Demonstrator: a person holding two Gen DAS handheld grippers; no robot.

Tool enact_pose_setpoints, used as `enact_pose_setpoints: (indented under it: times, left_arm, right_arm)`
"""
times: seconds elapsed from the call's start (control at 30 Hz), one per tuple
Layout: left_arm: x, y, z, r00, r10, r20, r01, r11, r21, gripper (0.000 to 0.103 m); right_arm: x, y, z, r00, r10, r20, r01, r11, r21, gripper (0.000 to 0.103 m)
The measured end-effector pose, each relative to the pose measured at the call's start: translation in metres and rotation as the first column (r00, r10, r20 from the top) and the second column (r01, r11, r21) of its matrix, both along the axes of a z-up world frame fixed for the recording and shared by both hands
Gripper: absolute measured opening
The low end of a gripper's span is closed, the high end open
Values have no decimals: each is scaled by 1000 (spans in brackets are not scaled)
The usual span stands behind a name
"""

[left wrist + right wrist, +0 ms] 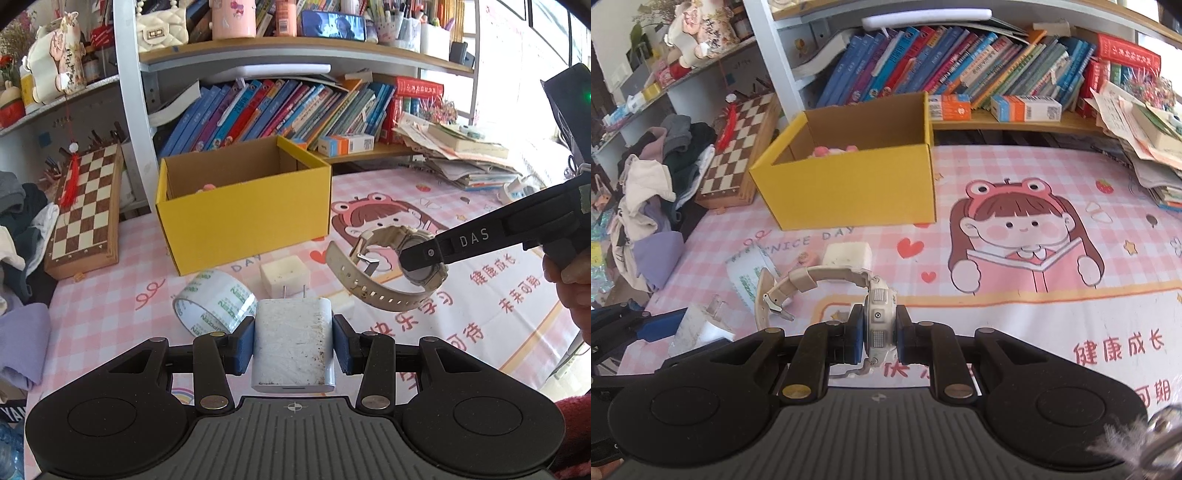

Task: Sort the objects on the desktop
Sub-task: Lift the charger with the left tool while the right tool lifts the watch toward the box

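Note:
My left gripper [293,338] is shut on a white plug charger [293,343], prongs pointing forward, held above the pink mat. My right gripper [880,334] is shut on the case of a beige wristwatch [881,314], strap hanging to the left; it also shows in the left wrist view [388,266], lifted off the mat. An open yellow cardboard box [243,218] stands behind, with something pink inside [831,150]. A roll of clear tape [212,301] and a white block [284,275] lie on the mat in front of the box.
A chessboard [88,214] leans left of the box beside a heap of clothes [653,192]. Bookshelves with books [280,110] stand behind. A stack of papers and books [461,155] lies at the back right. The pink cartoon mat [1034,229] covers the desk.

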State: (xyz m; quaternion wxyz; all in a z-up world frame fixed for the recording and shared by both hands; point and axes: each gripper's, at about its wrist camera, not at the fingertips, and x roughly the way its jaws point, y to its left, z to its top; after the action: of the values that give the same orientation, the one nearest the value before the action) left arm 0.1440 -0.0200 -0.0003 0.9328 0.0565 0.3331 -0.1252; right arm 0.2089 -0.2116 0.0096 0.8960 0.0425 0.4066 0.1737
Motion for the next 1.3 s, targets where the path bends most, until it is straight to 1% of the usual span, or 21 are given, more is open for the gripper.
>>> enact_pose_setpoints:
  times: [0.3, 0.4, 0.57, 0.8, 1.0, 1.13, 1.3]
  left_arm:
    - [7, 1, 17, 999, 9, 44, -8, 1000, -25, 42]
    - [10, 1, 23, 998, 5, 56, -4, 1000, -12, 42]
    - [16, -3, 33, 997, -29, 67, 28, 999, 17, 42]
    - [30, -5, 36, 997, -54, 57, 53, 999, 8, 42]
    - [41, -7, 42, 996, -67, 63, 67, 998, -7, 42]
    - [45, -8, 48, 995, -57, 81, 58, 998, -3, 42]
    - [50, -5, 56, 995, -12, 102, 13, 1000, -11, 42]
  right_arm:
    - [9, 0, 14, 999, 18, 27, -18, 1000, 3, 16]
    - [8, -2, 15, 999, 19, 31, -19, 1000, 7, 16]
    - [2, -5, 10, 1000, 9, 14, -9, 1000, 12, 16]
    - [-1, -12, 13, 999, -19, 27, 19, 1000, -1, 16]
    - [11, -17, 19, 999, -22, 37, 22, 1000, 5, 16]
    - [25, -16, 25, 999, -1, 47, 0, 1000, 17, 16]
    - [41, -17, 35, 997, 26, 66, -28, 999, 35, 16]
